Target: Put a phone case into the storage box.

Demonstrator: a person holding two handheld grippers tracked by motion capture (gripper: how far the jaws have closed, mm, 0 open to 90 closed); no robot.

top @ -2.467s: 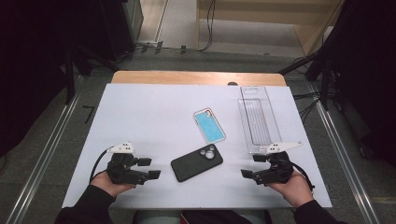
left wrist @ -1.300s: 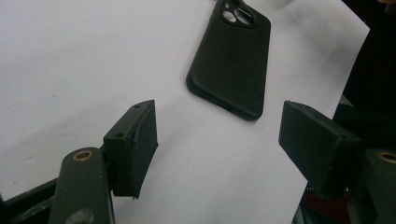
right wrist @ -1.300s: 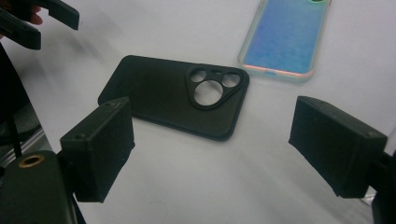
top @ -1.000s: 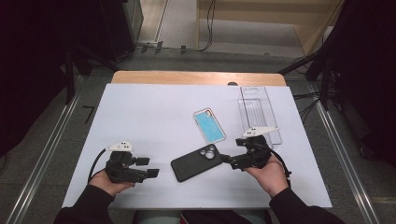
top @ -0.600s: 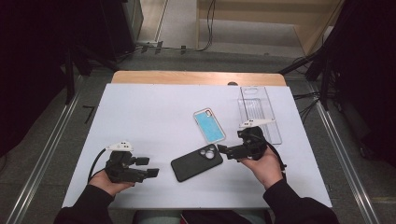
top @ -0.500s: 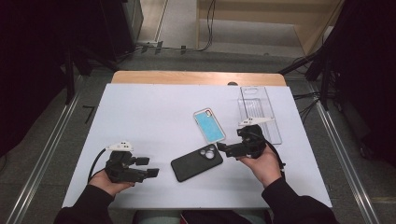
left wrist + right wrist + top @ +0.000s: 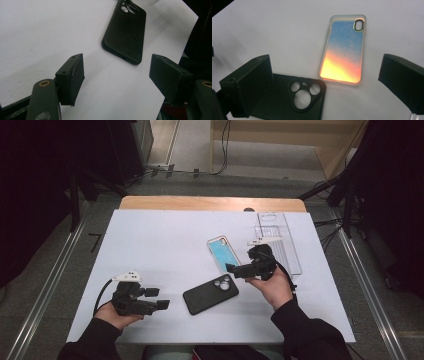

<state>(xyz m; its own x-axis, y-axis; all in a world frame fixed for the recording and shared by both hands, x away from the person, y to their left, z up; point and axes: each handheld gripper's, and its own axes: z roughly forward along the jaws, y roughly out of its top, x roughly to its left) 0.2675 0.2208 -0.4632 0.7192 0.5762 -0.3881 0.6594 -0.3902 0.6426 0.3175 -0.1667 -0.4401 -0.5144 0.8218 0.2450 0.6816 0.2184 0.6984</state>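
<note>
Right hand-held gripper (image 7: 231,268) moved from table's right edge toward black phone case (image 7: 210,294).

White table (image 7: 150,235) lying under the grippers, wooden edge (image 7: 210,203) showing at its far side, grey floor (image 7: 280,175) stretching beyond, cables (image 7: 222,150) trailing there, metal rails (image 7: 45,290) running alongside.

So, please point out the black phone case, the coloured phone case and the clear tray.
black phone case (image 7: 210,294), high view, middle of its back
coloured phone case (image 7: 344,52), right gripper view, centre of its panel
clear tray (image 7: 272,219), high view, far end
</note>
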